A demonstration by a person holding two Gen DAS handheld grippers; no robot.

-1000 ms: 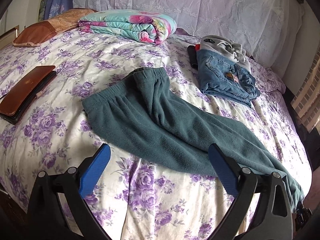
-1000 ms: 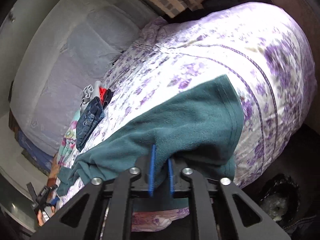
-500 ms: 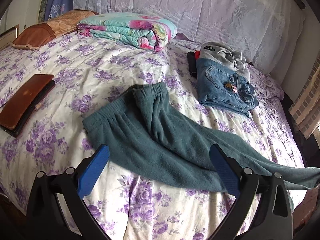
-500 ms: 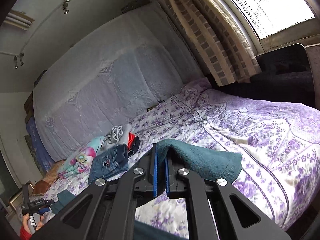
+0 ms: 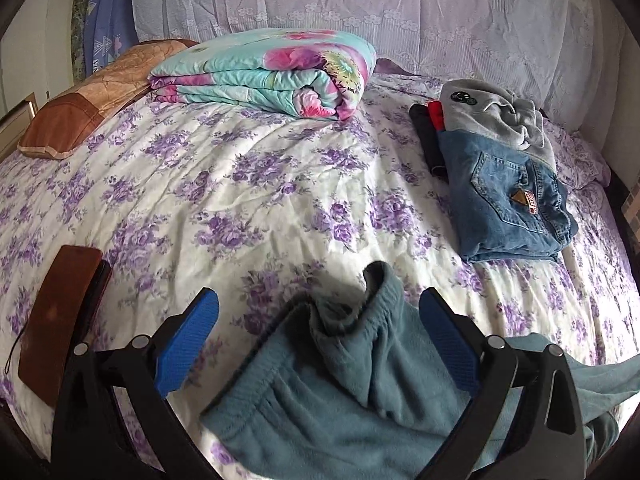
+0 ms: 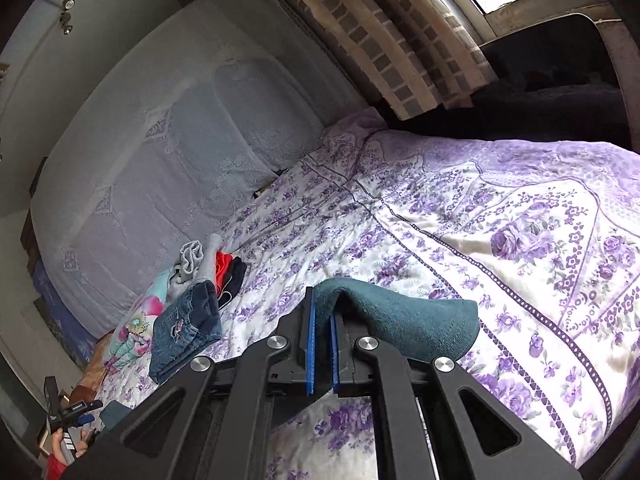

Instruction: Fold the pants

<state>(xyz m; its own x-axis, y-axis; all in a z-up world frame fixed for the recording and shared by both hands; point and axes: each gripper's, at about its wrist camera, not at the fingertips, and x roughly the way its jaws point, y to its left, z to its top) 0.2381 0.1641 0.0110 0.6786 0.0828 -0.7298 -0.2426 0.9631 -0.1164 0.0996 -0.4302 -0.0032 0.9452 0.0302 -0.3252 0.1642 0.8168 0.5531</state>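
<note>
One teal pants [image 5: 340, 392], left gripper [image 5: 318, 342] wide apart, right gripper [image 6: 322, 344] clamping its cuff [image 6: 400, 320]

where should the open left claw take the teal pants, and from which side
Grip the bunched elastic waistband of the teal pants, coming down from above. It stands up as a raised ridge between the left claw's spread blue pads, easy to pinch.

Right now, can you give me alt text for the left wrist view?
The open left gripper frames the bunched elastic waistband of teal fleece pants on a purple floral bedspread. Beyond lie folded blue jeans, a rolled floral quilt and a brown wallet.
</note>
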